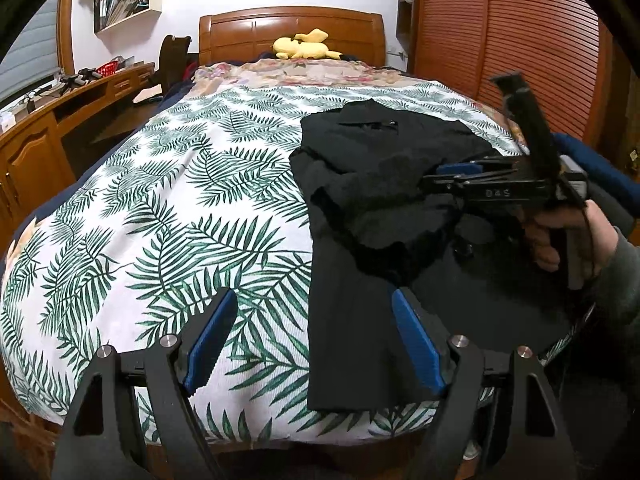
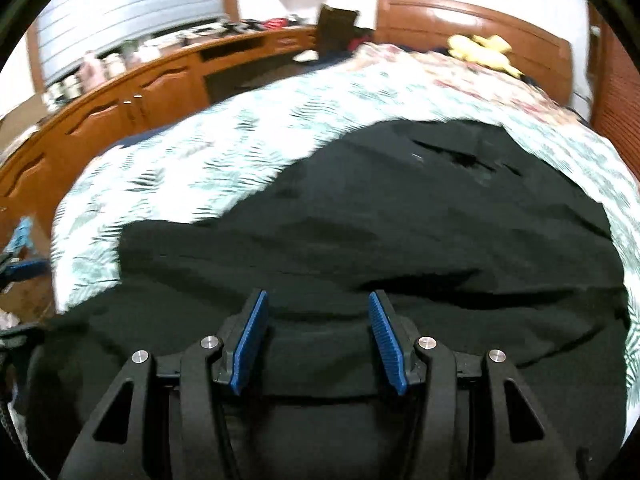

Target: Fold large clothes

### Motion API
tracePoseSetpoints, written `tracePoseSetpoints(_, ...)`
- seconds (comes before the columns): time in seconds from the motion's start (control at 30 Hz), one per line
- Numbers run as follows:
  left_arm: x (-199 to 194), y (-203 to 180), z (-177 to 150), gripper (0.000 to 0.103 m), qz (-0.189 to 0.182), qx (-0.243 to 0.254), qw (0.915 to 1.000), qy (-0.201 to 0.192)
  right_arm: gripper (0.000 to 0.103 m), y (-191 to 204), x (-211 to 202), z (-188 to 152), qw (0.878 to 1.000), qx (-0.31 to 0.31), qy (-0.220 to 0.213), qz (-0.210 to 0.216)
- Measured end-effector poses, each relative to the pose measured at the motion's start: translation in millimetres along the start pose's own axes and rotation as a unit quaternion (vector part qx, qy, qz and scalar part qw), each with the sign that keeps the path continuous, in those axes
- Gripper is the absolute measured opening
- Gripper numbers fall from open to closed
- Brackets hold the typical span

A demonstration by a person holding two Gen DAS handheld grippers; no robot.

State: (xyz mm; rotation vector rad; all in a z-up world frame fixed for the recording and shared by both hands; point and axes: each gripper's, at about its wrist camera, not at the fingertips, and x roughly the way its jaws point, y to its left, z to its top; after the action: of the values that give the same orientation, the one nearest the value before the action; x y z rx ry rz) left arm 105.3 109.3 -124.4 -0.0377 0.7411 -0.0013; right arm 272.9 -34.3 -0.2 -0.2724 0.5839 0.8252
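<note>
A: Where is the black garment (image 1: 372, 184)?

B: On the bed (image 1: 168, 184), toward its right edge, reaching from the near edge to about the middle. Its upper half is bunched, with 1 fold already thrown across.

A: And the grippers?

B: The left gripper (image 1: 316, 344) hangs released over the near edge, jaws spread, 1 pad over the leaf print and 1 over the garment's lower panel. The right gripper (image 2: 318, 340) is also spread, low over the cloth with nothing between its pads.

A: Which step, then?

B: Mid-fold, I judge; next each gripper needs a hem corner, pinched cleanly, to carry the lower panel up.

A: Any containers?

B: Only a small red basket (image 1: 109, 67) on the desk (image 1: 36, 128) beyond the left edge; contents too small to tell
</note>
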Motion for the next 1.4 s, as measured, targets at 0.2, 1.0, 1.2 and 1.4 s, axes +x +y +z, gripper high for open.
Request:
tracePoseSetpoints(0.2, -2, 3, -3, 0.08, 0.004, -0.009, 0.9999, 0.001, 0.054, 36, 7, -5, 0.997, -0.034, 0.013, 0.062)
tracePoseSetpoints(1.0, -14, -14, 8, 0.08, 0.005, -0.014, 0.9997, -0.02, 0.054, 16, -43, -53, 0.999, 0.007, -0.025, 0.019)
tracePoseSetpoints(1.2, -17, -18, 5, 0.08, 0.001, -0.008, 0.9998, -0.018, 0.054, -10, -80, -84, 0.998, 0.03, -0.027, -0.044)
tracePoseSetpoints(1.4, -15, -16, -2, 0.08, 0.001, -0.01, 0.9999, -0.012, 0.057, -42, -108, -117, 0.99, 0.075, -0.017, -0.118)
